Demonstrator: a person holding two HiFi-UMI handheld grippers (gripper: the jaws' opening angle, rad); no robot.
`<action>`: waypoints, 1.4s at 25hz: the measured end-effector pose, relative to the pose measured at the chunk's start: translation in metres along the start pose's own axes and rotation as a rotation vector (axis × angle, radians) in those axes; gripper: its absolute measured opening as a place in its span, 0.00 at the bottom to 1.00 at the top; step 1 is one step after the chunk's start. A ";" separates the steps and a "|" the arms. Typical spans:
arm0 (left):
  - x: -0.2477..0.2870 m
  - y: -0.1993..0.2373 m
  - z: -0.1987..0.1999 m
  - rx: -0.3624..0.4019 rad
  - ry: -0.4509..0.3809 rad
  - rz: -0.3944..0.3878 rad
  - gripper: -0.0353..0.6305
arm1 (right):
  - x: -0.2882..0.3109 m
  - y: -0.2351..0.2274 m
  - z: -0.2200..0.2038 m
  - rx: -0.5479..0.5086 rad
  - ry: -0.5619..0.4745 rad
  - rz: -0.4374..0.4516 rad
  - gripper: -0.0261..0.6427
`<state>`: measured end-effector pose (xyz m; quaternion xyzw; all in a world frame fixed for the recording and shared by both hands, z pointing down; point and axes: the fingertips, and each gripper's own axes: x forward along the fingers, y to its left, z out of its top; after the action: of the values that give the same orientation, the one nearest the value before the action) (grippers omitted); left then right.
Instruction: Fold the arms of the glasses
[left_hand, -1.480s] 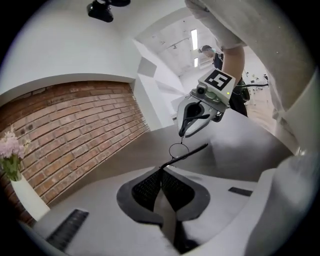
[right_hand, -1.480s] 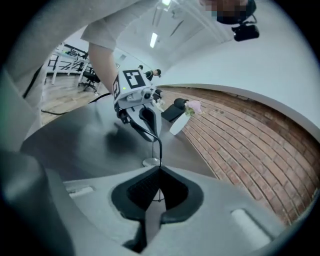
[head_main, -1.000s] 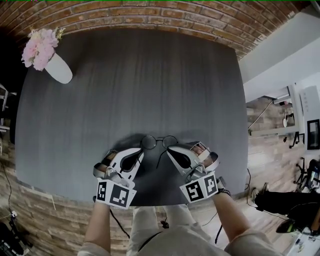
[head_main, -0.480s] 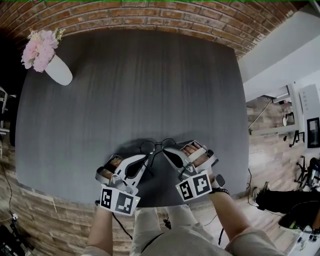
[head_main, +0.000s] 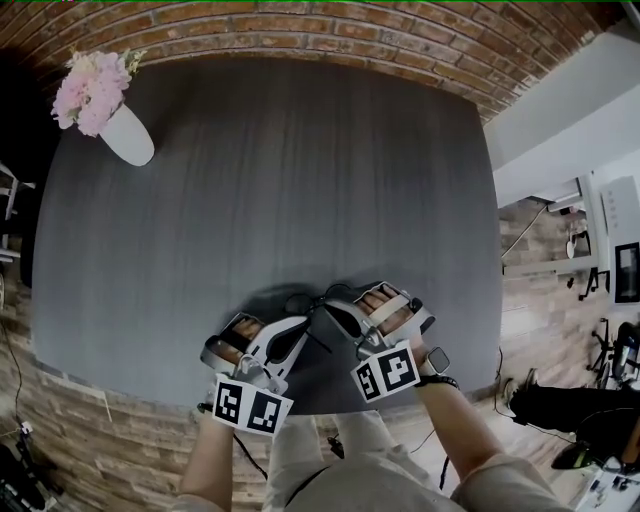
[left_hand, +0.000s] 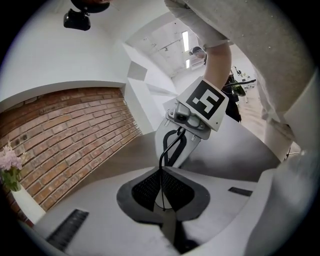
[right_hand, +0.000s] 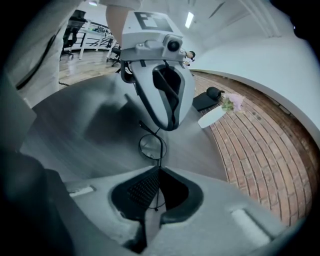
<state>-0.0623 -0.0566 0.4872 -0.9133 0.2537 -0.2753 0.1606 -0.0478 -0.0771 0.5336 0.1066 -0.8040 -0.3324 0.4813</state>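
Two thin arms of the glasses (right_hand: 151, 146) are pinched, one in the closed left gripper (left_hand: 162, 172), one in the closed right gripper (right_hand: 160, 171), near the table's (head_main: 260, 180) front edge. It seems best to swing one arm inward slowly, without twisting it.

Dim overhead light (fisheye-warped, dark corners)

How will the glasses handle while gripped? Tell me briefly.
The glasses look thin-wired, so they are probably light and easily bent. Their wire is pinched in the shut left gripper and right gripper, so a hard twist could likely warp the frame. The round lens may scratch.
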 end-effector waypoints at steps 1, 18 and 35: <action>0.000 0.000 -0.001 0.000 0.002 0.000 0.06 | 0.000 0.000 0.001 0.013 -0.008 0.002 0.04; 0.017 0.010 -0.006 0.001 0.124 -0.040 0.06 | -0.032 -0.010 0.004 0.410 -0.205 0.036 0.22; 0.046 -0.007 -0.011 0.127 0.262 -0.168 0.06 | -0.048 0.012 -0.014 0.542 -0.199 0.102 0.22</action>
<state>-0.0334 -0.0782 0.5183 -0.8756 0.1773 -0.4198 0.1600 -0.0094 -0.0500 0.5121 0.1579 -0.9111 -0.0896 0.3702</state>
